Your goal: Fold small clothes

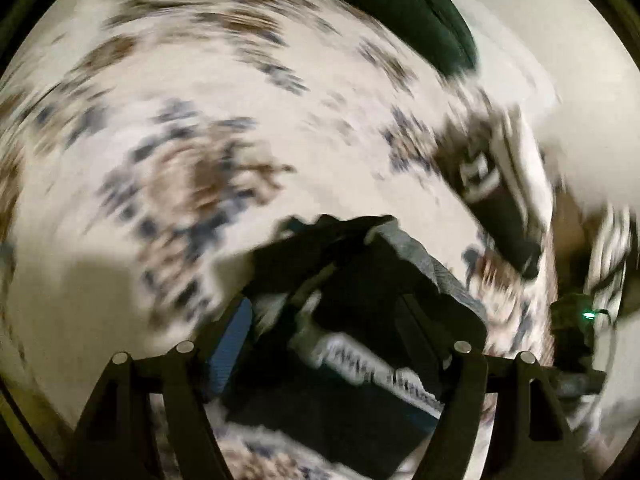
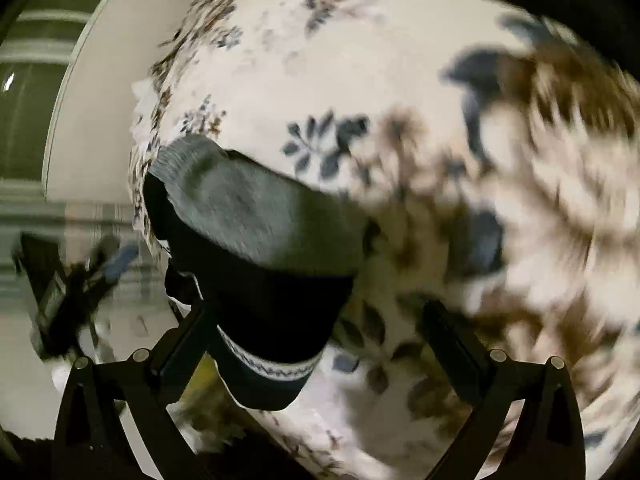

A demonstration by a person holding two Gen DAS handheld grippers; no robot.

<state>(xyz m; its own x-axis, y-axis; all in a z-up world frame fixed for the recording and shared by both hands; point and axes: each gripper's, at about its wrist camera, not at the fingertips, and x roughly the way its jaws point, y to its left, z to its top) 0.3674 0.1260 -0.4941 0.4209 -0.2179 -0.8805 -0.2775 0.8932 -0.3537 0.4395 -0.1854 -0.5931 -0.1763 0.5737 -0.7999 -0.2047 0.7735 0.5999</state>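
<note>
A black sock with a grey toe and a white patterned band (image 2: 260,264) lies on a floral bedsheet (image 2: 360,80). In the right wrist view it sits between the fingers of my right gripper (image 2: 316,312), whose jaws stand wide apart. In the left wrist view the same black and grey sock (image 1: 360,280) fills the space between the fingers of my left gripper (image 1: 340,304); the blur hides whether the jaws press on it. My right gripper (image 1: 504,208) shows blurred at the right of the left wrist view.
The floral sheet (image 1: 280,120) covers most of both views. A dark green cushion (image 1: 420,12) lies at the far edge. A pale wall and window frame (image 2: 60,120) stand at the left, with my left gripper (image 2: 80,280) blurred below.
</note>
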